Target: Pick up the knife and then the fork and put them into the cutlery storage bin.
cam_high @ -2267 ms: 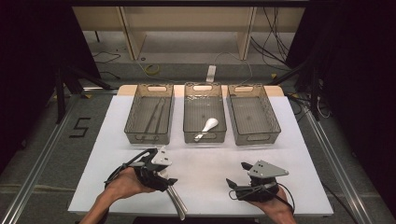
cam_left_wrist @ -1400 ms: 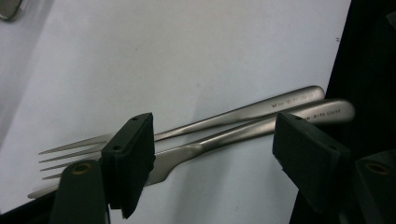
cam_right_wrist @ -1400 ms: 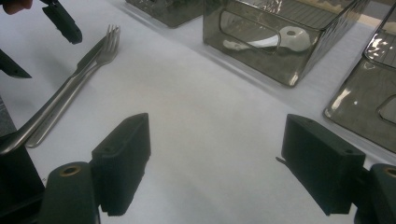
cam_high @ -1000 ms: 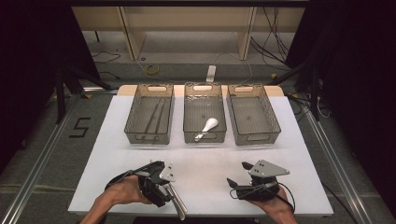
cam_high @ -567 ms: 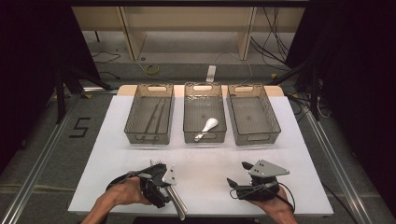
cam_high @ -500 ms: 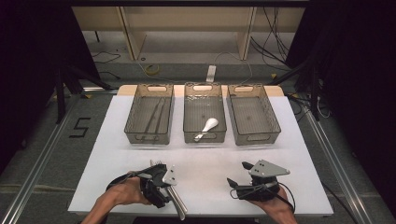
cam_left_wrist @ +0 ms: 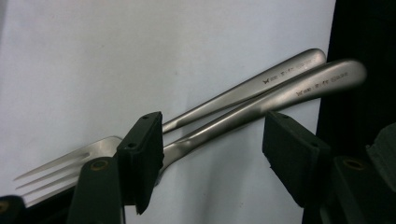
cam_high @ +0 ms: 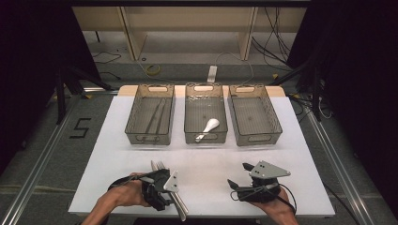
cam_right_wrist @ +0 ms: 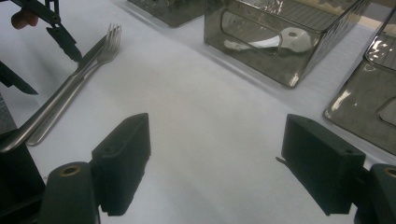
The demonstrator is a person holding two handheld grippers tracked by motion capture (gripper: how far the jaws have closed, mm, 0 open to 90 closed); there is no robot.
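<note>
A steel fork [cam_high: 162, 165] and a steel knife [cam_high: 153, 165] lie side by side at the white table's front left, their handles reaching past its front edge. My left gripper [cam_high: 162, 192] sits over them. In the left gripper view its jaws [cam_left_wrist: 210, 154] straddle the fork's neck [cam_left_wrist: 187, 140] and the knife handle [cam_left_wrist: 261, 84]. The jaws have just been closing; the right pad still stands clear of the metal. My right gripper [cam_high: 237, 174] rests at the front right, open and holding nothing [cam_right_wrist: 215, 158]. It looks across at the fork [cam_right_wrist: 109, 42].
Three clear bins stand in a row at the back. The left bin [cam_high: 157, 89] holds thin sticks, the middle bin [cam_high: 205, 88] a white spoon [cam_high: 209, 126], and the right bin [cam_high: 245, 89] has nothing in it. The table's front edge [cam_high: 211, 213] is close under both hands.
Since the earliest frame my left hand has drawn back toward the front edge and settled over the cutlery handles. Over the last second it has stayed put. My right hand has not moved.
</note>
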